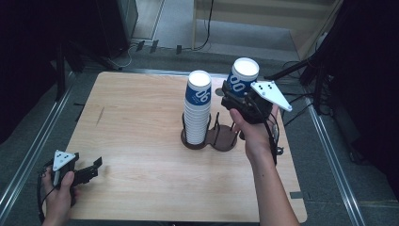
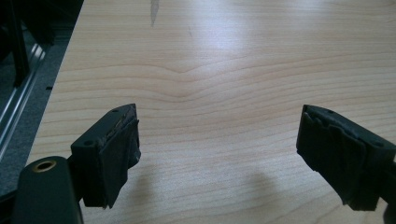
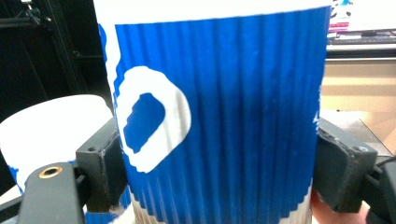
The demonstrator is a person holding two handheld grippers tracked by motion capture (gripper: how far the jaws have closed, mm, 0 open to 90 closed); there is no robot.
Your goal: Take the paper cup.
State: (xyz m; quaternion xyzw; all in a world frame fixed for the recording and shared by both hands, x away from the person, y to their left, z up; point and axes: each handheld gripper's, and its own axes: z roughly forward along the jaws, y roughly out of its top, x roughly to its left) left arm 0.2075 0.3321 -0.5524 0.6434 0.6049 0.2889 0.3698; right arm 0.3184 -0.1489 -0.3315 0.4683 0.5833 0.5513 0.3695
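At the desk's [image 1: 141, 155] near-left corner, the left tool [image 1: 89, 172] rests with jaws spread wide, holding nothing. Mid-desk, 1 stack of cups [image 1: 197, 110] stands in a holder [image 1: 221, 139]. Just right, the right tool [image 1: 235, 96] clamps 1 blue cup [image 1: 242, 75] aloft.

A wooden table [image 1: 141, 141] stands on grey floor [image 1: 329, 188] with cables [image 1: 207, 28].

I see a ribbed blue cup [image 3: 219, 116] with white lettering in my black right claw [image 3: 219, 186]. At nine o'clock, the stack [image 1: 197, 110] is white, blue-banded on top. The bench [image 1: 141, 155] is pale woodgrain; the holder [image 1: 221, 136] is dark brown.
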